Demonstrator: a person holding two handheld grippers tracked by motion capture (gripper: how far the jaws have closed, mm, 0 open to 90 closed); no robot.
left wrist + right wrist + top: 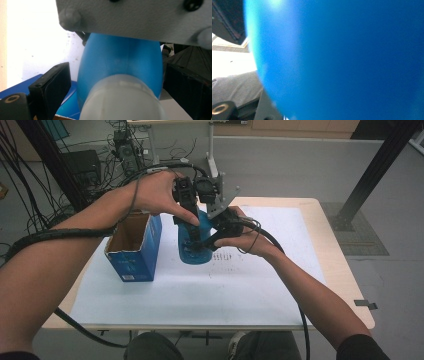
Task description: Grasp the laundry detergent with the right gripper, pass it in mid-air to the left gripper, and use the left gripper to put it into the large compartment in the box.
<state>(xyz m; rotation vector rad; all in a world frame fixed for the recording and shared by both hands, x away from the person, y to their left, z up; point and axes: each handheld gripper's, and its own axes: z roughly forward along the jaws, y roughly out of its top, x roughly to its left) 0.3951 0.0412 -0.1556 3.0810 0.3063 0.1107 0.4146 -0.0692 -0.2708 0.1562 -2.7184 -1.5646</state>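
Basically a two-handed job on the blue bottle [192, 245], which stands upright on the white sheet in the middle of the counter [320, 210], just beside the open blue carton [134, 251] on its left.

Right gripper [212, 240] comes in from the side, low on the bottle; its fingers are clenched on the bottle body. The right gripper view has the blue wall pressed up close to the lens, so a firm side hold, acting as the anchor.

Left gripper [192, 227] comes down from above over the bottle's top. In the left gripper view the white cap [122, 100] sits between the two black fingers [50, 87], with a visible gap on the left side; right side contact too dark to tell. Fingers released, not yet pinching the cap.

Step in hand, as I judge it: steadying the bottle while the left gripper lines up on the cap, likely to unscrew or pull it.

Next move calls for: left fingers closing squarely on the cap, centred, then twisting while the right hold resists. Risk: off-centre pinch slips on the smooth cap, or the bottle rotates in the right grip.
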